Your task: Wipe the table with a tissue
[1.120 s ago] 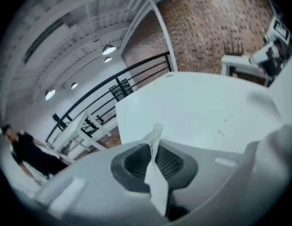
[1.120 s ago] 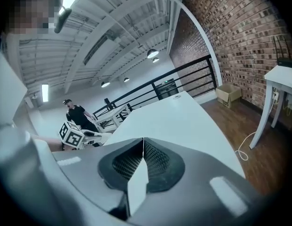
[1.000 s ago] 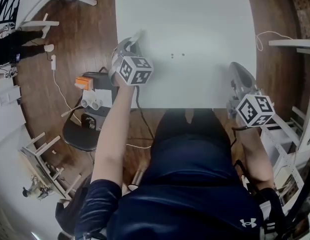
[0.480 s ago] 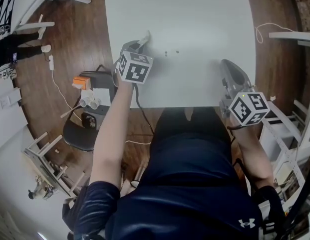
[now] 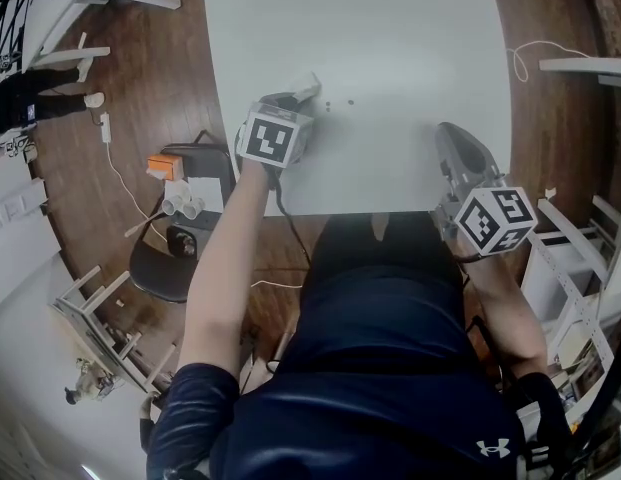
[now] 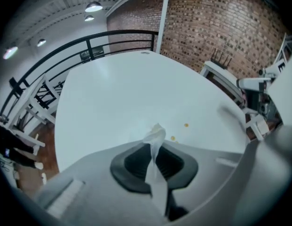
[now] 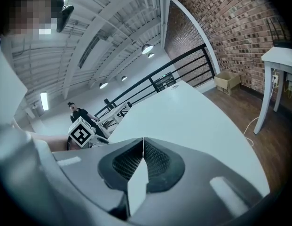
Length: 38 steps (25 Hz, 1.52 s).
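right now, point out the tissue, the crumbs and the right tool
tissue (image 6: 154, 136), left gripper view, on its upper tuft
crumbs (image 6: 185, 125), left gripper view, on the farther crumb
right tool (image 7: 143, 144), right gripper view, where its shut tips meet

This is a loft-like workspace. A brick wall (image 6: 216, 27), a black railing (image 6: 117, 33) and exposed ceiling beams (image 7: 113, 27) show it.

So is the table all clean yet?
Not yet. Done: the left claw is shut on the tissue. In hand: the tissue is close to two small specks on the table. Left: wiping them off. The right claw is shut and empty.
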Each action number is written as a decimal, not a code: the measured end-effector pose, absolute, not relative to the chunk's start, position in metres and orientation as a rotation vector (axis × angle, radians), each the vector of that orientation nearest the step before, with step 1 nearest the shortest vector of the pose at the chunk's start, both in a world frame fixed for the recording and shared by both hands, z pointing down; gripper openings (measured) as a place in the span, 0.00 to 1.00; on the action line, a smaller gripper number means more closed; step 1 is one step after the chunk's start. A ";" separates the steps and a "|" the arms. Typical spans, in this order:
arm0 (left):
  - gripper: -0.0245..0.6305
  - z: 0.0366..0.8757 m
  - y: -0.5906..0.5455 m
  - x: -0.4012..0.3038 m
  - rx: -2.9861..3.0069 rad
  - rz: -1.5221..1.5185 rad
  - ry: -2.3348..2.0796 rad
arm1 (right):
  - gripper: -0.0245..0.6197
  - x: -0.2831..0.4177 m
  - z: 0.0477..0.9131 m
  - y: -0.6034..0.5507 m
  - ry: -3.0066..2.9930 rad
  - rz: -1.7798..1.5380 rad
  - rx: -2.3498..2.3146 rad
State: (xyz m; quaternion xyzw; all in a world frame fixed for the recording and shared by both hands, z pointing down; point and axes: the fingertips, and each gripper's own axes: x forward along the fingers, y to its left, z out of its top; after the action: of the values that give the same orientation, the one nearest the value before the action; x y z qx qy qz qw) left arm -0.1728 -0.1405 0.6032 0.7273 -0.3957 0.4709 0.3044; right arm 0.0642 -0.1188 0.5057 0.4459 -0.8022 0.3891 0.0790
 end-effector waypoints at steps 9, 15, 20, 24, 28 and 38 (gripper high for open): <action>0.06 0.602 -0.118 -0.141 1.850 1.109 -0.937 | 0.06 0.071 0.508 -0.109 -2.401 1.198 1.351; 0.06 0.599 -0.110 -0.115 1.835 1.032 -0.887 | 0.06 0.080 0.508 -0.107 -2.396 1.213 1.372; 0.06 0.599 -0.112 -0.098 1.847 1.029 -0.863 | 0.06 0.089 0.507 -0.106 -2.390 1.223 1.395; 0.06 0.600 -0.112 -0.087 1.839 1.025 -0.842 | 0.06 0.096 0.507 -0.106 -2.387 1.228 1.406; 0.06 0.602 -0.115 -0.082 1.855 1.057 -0.837 | 0.06 0.101 0.507 -0.107 -2.383 1.232 1.416; 0.06 0.604 -0.121 -0.053 1.882 1.072 -0.808 | 0.06 0.113 0.506 -0.110 -2.379 1.236 1.422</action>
State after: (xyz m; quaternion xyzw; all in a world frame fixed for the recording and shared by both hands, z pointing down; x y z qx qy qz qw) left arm -0.0527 -0.1210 0.6044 0.7451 -0.3197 0.4244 0.4031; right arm 0.1132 -0.1096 0.5061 0.4679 -0.7829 0.4066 0.0537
